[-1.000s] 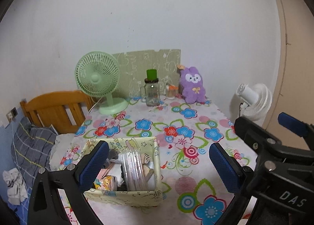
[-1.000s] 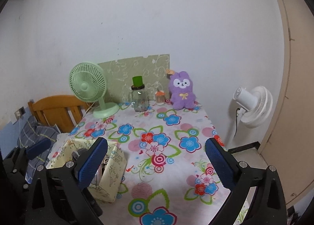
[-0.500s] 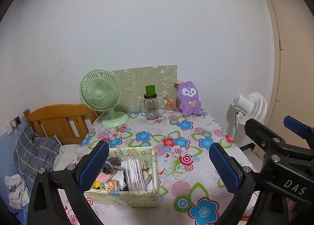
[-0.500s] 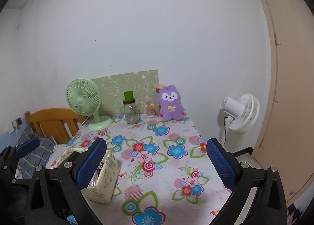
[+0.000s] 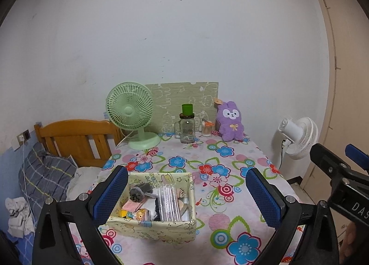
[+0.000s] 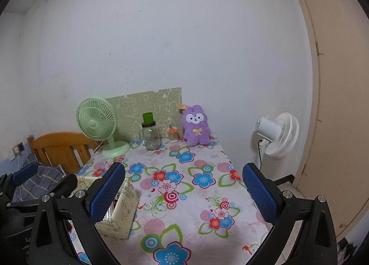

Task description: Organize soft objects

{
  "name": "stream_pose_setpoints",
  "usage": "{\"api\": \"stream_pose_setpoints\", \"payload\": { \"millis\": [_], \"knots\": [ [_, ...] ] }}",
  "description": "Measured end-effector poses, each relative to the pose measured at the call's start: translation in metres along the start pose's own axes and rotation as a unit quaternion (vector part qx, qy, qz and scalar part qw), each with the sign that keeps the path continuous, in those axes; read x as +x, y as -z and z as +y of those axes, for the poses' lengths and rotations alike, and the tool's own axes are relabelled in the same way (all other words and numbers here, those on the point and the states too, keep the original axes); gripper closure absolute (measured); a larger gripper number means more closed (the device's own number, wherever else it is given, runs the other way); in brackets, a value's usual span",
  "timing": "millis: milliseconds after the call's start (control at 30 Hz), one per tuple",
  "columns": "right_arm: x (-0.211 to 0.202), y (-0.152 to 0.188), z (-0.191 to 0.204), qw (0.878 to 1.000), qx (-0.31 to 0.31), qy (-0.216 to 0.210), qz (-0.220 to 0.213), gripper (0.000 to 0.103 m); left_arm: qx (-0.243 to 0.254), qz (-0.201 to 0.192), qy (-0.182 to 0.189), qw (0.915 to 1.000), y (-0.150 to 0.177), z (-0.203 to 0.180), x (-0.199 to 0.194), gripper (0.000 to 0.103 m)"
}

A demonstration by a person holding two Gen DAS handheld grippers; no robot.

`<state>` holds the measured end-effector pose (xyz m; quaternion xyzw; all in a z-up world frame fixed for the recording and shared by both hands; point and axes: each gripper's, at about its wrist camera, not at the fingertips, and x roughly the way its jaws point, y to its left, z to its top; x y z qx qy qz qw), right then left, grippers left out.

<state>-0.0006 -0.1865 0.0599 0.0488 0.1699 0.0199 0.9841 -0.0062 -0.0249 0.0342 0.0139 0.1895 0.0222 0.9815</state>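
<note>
A purple plush rabbit (image 5: 230,121) (image 6: 196,125) sits upright at the far end of the flowered table (image 5: 207,163) (image 6: 184,184), against the wall. A pale yellow fabric box (image 5: 156,205) (image 6: 120,209) full of small items stands near the front left. My left gripper (image 5: 186,193) hangs open above the table's near end, its left pad over the box. My right gripper (image 6: 183,193) is open too, held over the front of the table with nothing between its blue pads.
A green desk fan (image 5: 133,115), a glass jar with a green cup on top (image 5: 187,124) and a small jar (image 5: 207,128) line the back. A white floor fan (image 6: 276,135) stands to the right, a wooden bed headboard (image 5: 76,138) to the left.
Both grippers have pulled back and risen from the table, so the rabbit, fan and box look smaller and farther. Both stay open; nothing on the table moved.
</note>
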Motion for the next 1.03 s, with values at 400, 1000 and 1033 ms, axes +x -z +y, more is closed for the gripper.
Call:
{"api": "stream_pose_setpoints", "payload": {
  "millis": [400,1000,1033],
  "knots": [
    [0.004,0.002,0.009,1.000,-0.012,-0.001,0.009,0.000,-0.016,0.001,-0.003,0.9999,0.004,0.012,0.003,0.000],
    [0.012,0.003,0.015,1.000,-0.016,0.000,0.017,0.000,-0.022,0.009,-0.002,0.9997,0.006,0.018,0.005,0.000],
    [0.013,0.003,0.015,1.000,-0.017,0.001,0.017,0.000,-0.022,0.009,-0.002,0.9997,0.006,0.018,0.005,0.000]
  ]
}}
